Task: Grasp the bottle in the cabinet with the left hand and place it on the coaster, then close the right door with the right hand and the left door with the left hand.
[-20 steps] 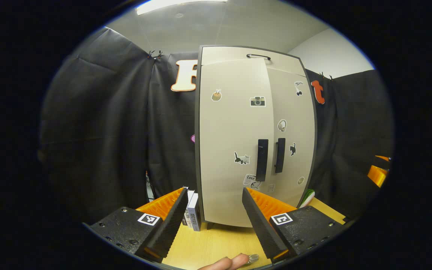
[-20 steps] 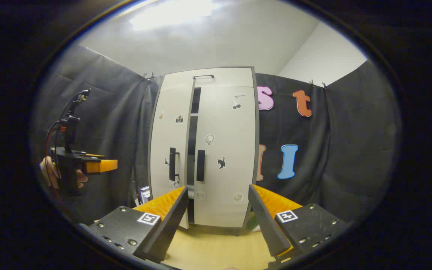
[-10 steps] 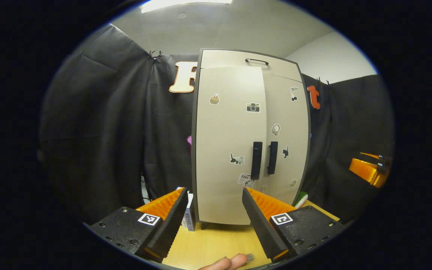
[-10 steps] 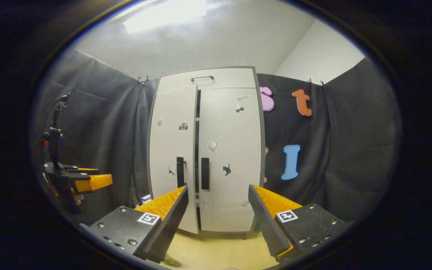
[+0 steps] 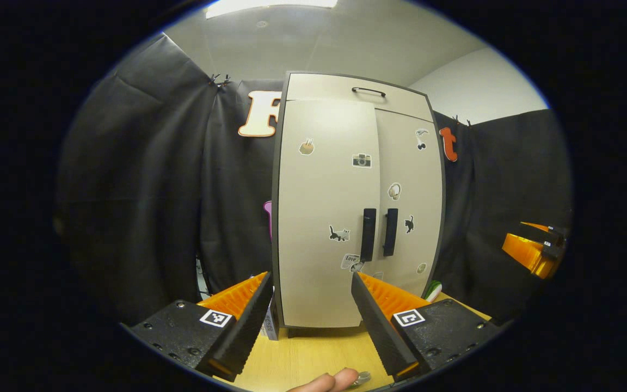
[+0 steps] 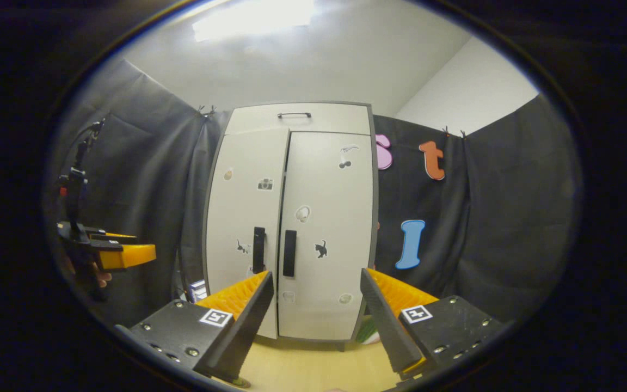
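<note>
The beige cabinet (image 5: 346,207) stands at the table's back. Its left door (image 5: 324,218) and right door (image 5: 409,201) meet with just a thin seam between them, and the two black handles (image 5: 368,234) sit side by side. My left gripper (image 5: 311,283) is held open in front of the left door, apart from it, with nothing between its fingers. In the right gripper view the cabinet (image 6: 292,218) fills the middle. My right gripper (image 6: 316,280) is open and apart from it. A small shiny thing (image 5: 362,377) lies by a fingertip (image 5: 330,381) at the bottom edge; I cannot tell what it is.
Small boxes (image 5: 268,324) stand on the yellow table (image 5: 313,356) left of the cabinet, and a green-and-white thing (image 5: 433,289) lies at its right foot. The right gripper (image 5: 515,235) hovers far right. In the right gripper view the left gripper (image 6: 145,245) is at far left.
The left door has swung shut, and the dark gap between the doors in the right gripper view has narrowed to a seam. Both grippers have drawn back a little.
</note>
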Demonstrator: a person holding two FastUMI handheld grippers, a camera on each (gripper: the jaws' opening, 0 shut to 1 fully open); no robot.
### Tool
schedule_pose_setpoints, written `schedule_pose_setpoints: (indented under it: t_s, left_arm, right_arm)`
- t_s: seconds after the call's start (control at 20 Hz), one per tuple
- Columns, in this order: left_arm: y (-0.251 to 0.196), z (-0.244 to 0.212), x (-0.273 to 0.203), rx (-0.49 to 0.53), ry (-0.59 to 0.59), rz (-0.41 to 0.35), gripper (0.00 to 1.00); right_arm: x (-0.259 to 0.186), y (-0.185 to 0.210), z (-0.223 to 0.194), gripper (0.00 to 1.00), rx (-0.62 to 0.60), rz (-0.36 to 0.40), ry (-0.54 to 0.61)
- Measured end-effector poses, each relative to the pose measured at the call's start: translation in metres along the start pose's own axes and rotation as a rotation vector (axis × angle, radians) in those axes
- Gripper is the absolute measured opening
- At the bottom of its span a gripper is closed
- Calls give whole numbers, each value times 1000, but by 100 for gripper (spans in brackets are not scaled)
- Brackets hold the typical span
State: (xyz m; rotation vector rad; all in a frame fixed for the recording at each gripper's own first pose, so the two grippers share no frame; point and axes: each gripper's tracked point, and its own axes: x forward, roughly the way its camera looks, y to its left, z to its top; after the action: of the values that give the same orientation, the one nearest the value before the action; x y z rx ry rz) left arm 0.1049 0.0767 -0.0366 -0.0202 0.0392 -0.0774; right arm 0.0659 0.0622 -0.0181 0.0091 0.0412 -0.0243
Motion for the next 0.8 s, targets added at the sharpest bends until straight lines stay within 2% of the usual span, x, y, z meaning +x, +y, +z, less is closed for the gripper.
schedule_pose_setpoints:
  t_s: [0.3, 0.65, 0.7, 0.8]
  left_arm:
    - [4, -4, 3, 45, -7, -12, 92]
    - [16, -11, 11, 32, -2, 6, 92]
    - [17, -11, 12, 30, -5, 5, 92]
    - [14, -17, 15, 24, 1, -8, 92]
  right_arm:
    - [8, 7, 0, 97, 1, -13, -3]
    - [7, 17, -8, 97, -16, -13, 12]
    - [8, 19, -8, 94, -13, -15, 13]
    - [7, 22, -9, 97, -11, -12, 19]
